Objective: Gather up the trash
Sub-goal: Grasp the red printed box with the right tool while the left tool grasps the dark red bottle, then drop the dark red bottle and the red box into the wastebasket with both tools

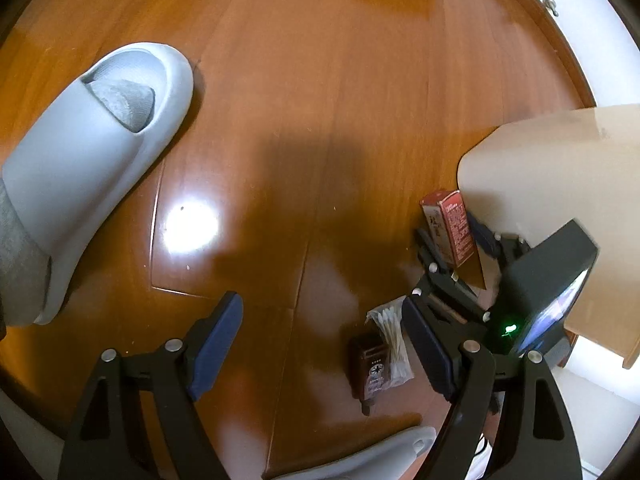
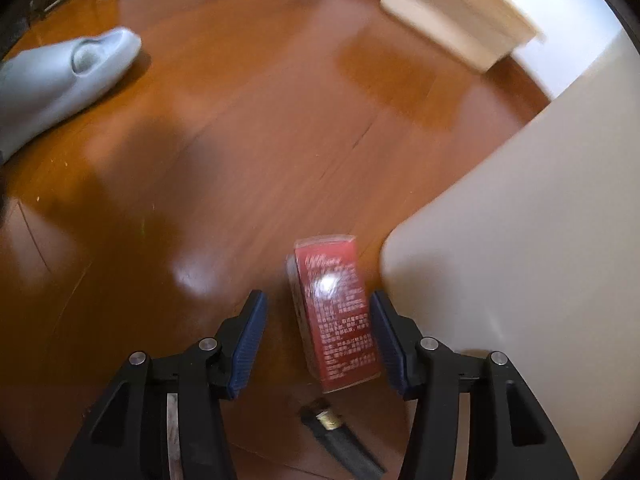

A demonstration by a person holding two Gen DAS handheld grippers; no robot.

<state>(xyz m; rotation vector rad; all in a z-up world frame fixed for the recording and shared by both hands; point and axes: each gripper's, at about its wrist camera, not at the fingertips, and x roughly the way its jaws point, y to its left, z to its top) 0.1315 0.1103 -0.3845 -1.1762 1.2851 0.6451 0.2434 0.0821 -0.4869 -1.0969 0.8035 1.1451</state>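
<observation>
The wooden floor [image 1: 320,100] lies open ahead and to the left, as far as a grey slipper [image 1: 96,152] with a socked foot in it. To the right a pale bin [image 2: 520,260] with a rounded wall rises close by, and beyond it a white wall base [image 1: 580,40] curves round the floor's edge. A tan box [image 2: 460,20] sits at the far right in the right wrist view.

The red box [image 2: 336,312] stands tilted between the fingers of the right hand-held gripper [image 2: 318,344], just beside the bin's wall. The jaws stand apart: the right pad [image 2: 390,344] looks close against the box's edge, though blur hides whether it touches, while the left pad [image 2: 248,344] is clearly apart from it. In the left wrist view the same box [image 1: 450,226] shows between the right hand-held gripper's fingertips [image 1: 430,248], next to the bin [image 1: 540,168].

The left hand-held gripper [image 1: 320,344] hangs over bare floor with its jaws wide apart, holding nothing. Near its right finger lie a dark packet [image 1: 370,364] and a clear bag of cotton swabs [image 1: 390,340], touching each other. A small dark object [image 2: 340,440] lies on the floor below the red box.
</observation>
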